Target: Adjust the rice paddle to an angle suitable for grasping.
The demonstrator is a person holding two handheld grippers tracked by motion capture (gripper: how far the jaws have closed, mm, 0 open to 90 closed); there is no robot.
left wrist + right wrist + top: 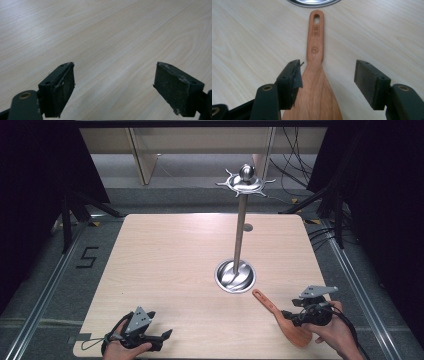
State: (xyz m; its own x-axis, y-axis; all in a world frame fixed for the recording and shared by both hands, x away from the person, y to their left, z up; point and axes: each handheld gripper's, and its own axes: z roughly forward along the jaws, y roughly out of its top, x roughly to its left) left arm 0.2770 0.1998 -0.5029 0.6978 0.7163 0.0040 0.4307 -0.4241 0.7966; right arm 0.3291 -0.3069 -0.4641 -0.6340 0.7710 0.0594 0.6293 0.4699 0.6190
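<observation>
The pale wood-grain surface (175,270) carries everything here. Beyond the right gripper (291,314), well forward and a little to its left, stands the tall polished metal utensil stand (240,235), with a round dished base and a ring of small hooks under a ball at its top. No hook bears anything.

The flat reddish-brown wooden spatula (317,82) lies on the surface directly under and ahead of the right gripper. Its broad blade runs back between the jaws, and its narrow handle, with a hanging hole at the far end, points away toward the base of the stand. The jaws stand about half open, one on each side of the blade where it narrows. The left pad looks to be just at the blade's edge; the right pad is clearly apart from the wood. Nothing is clamped yet.

The left gripper (161,336) rests low, well away to the left, jaws wide and with only bare surface between them.

The step in hand seems to be the pick-up of the spatula, most likely to hang it on the stand. The next move calls for settling the jaws low enough to catch the thin edges, then closing squarely across the blade so it does not twist. Lifted, it would need its hole carried to a hook.
</observation>
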